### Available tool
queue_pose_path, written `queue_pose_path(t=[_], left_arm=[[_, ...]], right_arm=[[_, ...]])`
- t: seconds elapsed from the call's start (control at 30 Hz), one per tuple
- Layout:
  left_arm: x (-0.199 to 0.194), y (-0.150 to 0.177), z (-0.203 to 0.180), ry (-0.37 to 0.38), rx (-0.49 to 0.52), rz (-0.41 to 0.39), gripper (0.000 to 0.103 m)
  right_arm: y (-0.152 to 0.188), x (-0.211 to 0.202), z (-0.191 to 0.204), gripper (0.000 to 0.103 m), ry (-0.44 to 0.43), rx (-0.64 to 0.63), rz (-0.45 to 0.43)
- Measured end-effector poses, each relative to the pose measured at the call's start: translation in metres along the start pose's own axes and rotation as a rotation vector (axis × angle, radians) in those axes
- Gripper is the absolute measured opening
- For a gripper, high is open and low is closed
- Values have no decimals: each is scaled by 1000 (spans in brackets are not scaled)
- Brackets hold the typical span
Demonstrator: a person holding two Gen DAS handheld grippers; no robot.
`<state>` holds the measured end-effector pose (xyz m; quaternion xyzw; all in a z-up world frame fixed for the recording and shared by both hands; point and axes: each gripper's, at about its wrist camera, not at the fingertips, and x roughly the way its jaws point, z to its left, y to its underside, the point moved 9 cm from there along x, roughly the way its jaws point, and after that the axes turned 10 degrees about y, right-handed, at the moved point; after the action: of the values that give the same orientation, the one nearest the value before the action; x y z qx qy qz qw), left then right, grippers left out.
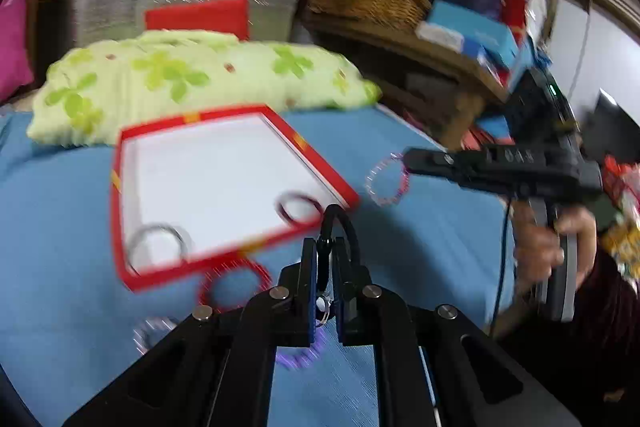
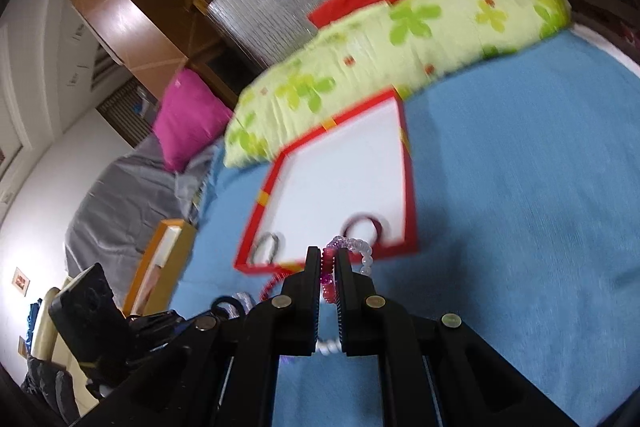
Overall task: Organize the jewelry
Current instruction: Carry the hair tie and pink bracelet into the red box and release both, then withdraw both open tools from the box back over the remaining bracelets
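Left hand-held gripper [image 1: 325, 251], lower centre of the left view: jaws closed on a black bangle [image 1: 343, 227], which arcs up above the fingertips.

Right hand-held gripper [image 2: 329, 259], lower centre of the right view: jaws closed on a beaded bracelet [image 2: 352, 247] of pink, clear and white beads, which loops out to the right of the tips.

Red box [image 1: 120, 227], white inside, mid-frame on the blue bedspread [image 1: 420, 267]. It contains a silver bangle [image 1: 160, 243] in its near-left corner and a dark bangle [image 1: 298, 207] in its near-right corner.

Loose on the bedspread, lower left of the left view: a red bangle [image 1: 236, 283] just below the box, and what seems a pale beaded bracelet [image 1: 150, 333]; blur prevents certainty.

Floral pillow [image 1: 180, 75]: behind the box.
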<state>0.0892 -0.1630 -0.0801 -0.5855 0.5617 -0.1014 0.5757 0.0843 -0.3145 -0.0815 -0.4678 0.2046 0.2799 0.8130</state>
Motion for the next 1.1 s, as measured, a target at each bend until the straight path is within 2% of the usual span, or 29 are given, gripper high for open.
queue_pose_path(t=[0.07,0.2,0.37,0.47,0.6,0.77,0.83,0.87,0.9,1.1], left_arm=[[-1,-19,23,-39,-24,-23,8],[11,-41,73,-132,-68,-15,8],[41,-44,128,-212,-138,43,8],[55,-36,142,-223,-177,87,8],[60,-28,154,-233,-205,103,8],[69,-21,160,-261,-225,143,9],[69,-19,161,-274,-231,155,20],[67,-19,161,-292,-235,158,37],[65,-19,161,-307,-235,152,49],[41,-22,152,-364,-204,127,60]], right_arm=[[-13,1,8,8,-25,-2,-32],[-41,22,23,8,-50,-23,-76],[-51,72,34,8,-80,14,-14],[-55,105,45,8,-73,1,12],[-54,143,50,8,-82,29,61],[-53,172,40,9,-39,54,94],[-54,174,33,9,-25,73,96],[-56,173,29,9,-10,75,93],[-57,170,24,11,14,79,90],[-61,138,19,11,46,17,48]])
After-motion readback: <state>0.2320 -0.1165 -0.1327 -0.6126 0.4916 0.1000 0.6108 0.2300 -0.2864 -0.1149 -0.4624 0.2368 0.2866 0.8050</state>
